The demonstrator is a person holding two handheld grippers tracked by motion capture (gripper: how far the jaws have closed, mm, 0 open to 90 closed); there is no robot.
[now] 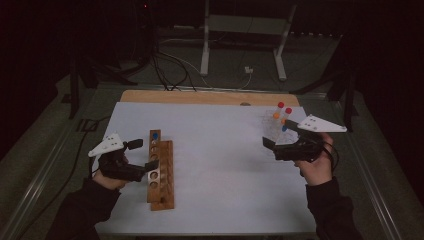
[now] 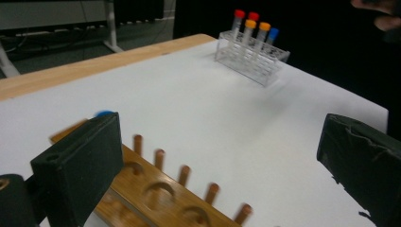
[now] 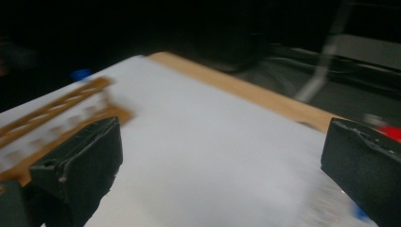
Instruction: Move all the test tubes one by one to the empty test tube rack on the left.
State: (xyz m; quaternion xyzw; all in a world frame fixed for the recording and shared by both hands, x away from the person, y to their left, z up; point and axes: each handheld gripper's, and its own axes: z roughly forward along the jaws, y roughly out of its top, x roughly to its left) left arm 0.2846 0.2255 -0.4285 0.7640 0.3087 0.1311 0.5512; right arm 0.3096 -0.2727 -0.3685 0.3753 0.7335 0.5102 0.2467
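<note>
Nearest the person, by the left edge of the surface [image 1: 210, 125], the left hand-held gripper [image 1: 142, 155] hovers at the wooden rack [image 1: 161, 172], its jaws spread wide with nothing between them; the high view sets one jaw level with the rack's far end and the other over its middle. The left gripper view adds what the high view blurs: the rack's round holes and a row of small upright pegs [image 2: 184, 174] along its edge, and a blue cap [image 2: 104, 114] peeking over the left jaw, which the high view places as a blue-capped tube [image 1: 155, 135] standing in the rack's far end. Toward the right edge, the right hand-held gripper [image 1: 281, 137] is held above the surface, jaws likewise wide apart and empty. Its own view is smeared, showing the wooden rack as a brown streak on the far side. Just beyond it, near the far right corner, stands the clear plastic rack [image 1: 276, 129] of tubes; the left gripper view shows it sharply, with two red caps, two orange and one blue.
</note>
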